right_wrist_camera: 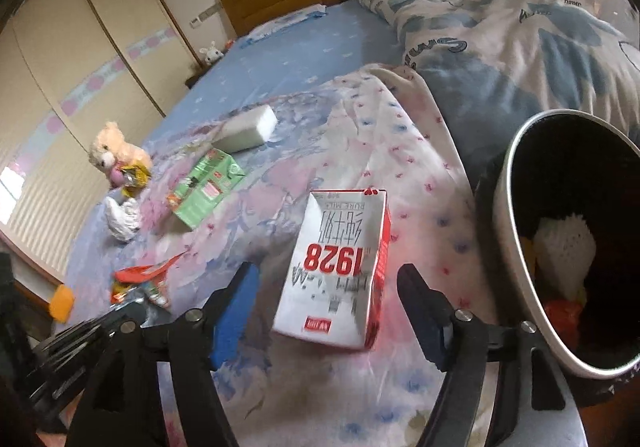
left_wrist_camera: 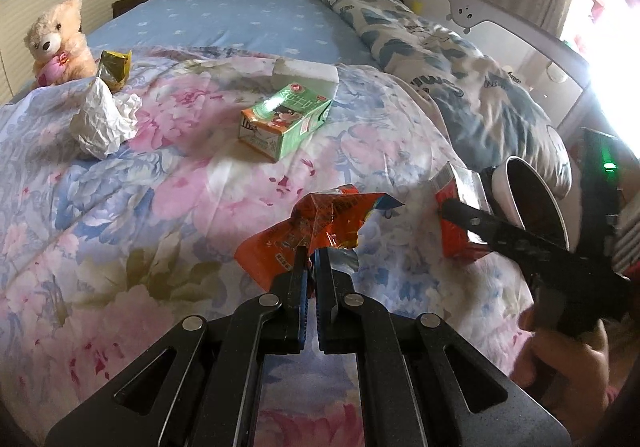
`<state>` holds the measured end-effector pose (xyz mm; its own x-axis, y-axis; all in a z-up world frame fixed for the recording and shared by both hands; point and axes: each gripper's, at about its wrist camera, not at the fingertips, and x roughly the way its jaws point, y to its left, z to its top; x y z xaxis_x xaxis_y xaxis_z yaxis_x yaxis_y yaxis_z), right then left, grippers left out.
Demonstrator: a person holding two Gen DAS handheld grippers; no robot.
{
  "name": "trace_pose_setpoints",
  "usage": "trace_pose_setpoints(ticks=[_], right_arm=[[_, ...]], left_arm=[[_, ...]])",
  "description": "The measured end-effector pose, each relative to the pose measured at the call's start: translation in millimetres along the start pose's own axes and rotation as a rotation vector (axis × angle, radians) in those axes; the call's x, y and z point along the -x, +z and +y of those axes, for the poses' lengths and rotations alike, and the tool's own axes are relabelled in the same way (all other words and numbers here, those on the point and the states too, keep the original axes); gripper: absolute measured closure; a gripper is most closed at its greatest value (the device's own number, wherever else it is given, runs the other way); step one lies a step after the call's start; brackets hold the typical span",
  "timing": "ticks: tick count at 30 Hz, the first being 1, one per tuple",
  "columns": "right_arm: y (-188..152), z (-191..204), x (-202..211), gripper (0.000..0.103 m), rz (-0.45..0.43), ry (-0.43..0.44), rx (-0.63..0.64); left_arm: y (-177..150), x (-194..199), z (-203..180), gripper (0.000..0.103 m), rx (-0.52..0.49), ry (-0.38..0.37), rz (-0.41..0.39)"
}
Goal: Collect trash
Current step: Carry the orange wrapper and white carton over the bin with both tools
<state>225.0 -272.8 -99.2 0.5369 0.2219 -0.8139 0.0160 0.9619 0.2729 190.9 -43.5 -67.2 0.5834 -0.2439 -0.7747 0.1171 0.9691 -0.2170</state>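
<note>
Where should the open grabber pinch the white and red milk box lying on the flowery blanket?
Probably across its two long red sides, near the middle. The white and red milk carton lies flat with its length pointing away, between the right gripper's open jaws, so coming straight down from above should fit.
</note>
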Motion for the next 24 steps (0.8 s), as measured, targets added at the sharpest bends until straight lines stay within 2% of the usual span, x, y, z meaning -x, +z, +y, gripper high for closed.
trace_pose_setpoints(ticks=[1,2,5,14,24], right_arm=[[-0.2,-0.1,-4.0,0.034,0.010,-0.011,0.007],[-1.1,-0.5,-6.9,0.044,0.010,-0.038,0.019],[-3.8,-2.2,-0.8,0.046,0.002,-0.024,0.021],[-8.2,-20.5,56.9,0.046,-0.090,0.024,-0.003],[-17.0,-67.3,98.3,0.046,-0.141,-0.001,-0.072]], left_arm=[[-0.2,1.1,-1.0,0.100,-0.003,-0.001,-0.002],[-1.0,2.6,-2.1,0.100,-0.008,-0.001,-0.005],[-1.8,4.2,-8.7,0.100,-0.024,-0.009,-0.006],[-4.5,2.5,-52.5,0.100,-0.096,-0.069,0.010],[-4.3,-2.1,-106.8,0.100,-0.189,-0.130,0.023]])
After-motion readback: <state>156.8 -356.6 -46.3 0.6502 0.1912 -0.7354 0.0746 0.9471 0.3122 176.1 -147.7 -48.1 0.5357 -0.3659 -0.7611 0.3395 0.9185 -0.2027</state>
